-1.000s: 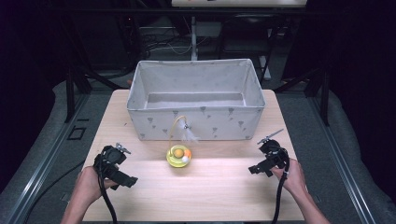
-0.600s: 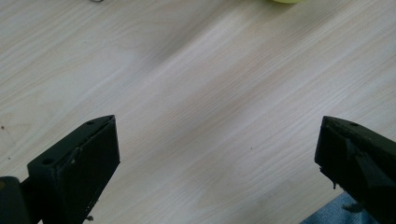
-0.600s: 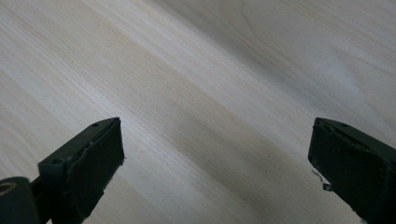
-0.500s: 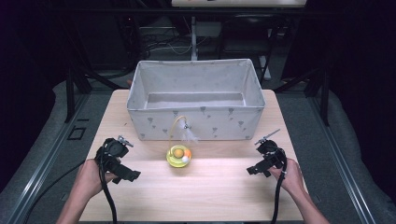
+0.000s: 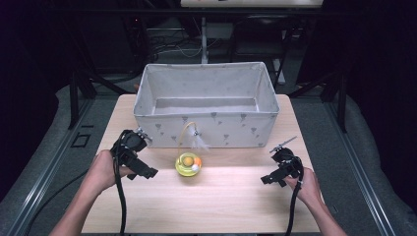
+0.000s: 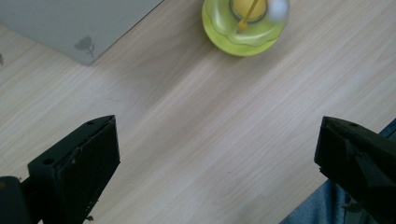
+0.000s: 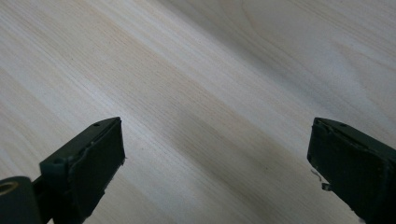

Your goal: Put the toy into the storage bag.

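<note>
Left gripper (image 5: 139, 169) sits over the near-left part of the wooden table (image 5: 221, 206), jaws spread wide, nothing between them. In the left gripper view the jaws frame bare wood, with the yellow-green cat toy (image 6: 243, 25) at the top edge, well ahead of the tips and apart from them.

Right gripper (image 5: 276, 176) is over the near-right part of the table, also wide open and empty. The right gripper view has plain wood grain between its jaws.

Cat toy (image 5: 188, 164) stands on the table near centre, between the two grippers, somewhat closer to the left one. It is a round yellow-green dish holding a yellow ball, with orange and white bits beside it. A thin curved wire rises from it and carries a white feather tuft (image 5: 199, 142) at the far end. The tuft overlaps the front wall of the bin in the high view; contact can't be judged.

Grey fabric storage bin (image 5: 206, 125) with a small dark print sits at the far side of the table, just behind the toy. Its inside looks empty. One corner of the bin (image 6: 70, 28) appears top-left in the left gripper view, left of the toy.
</note>
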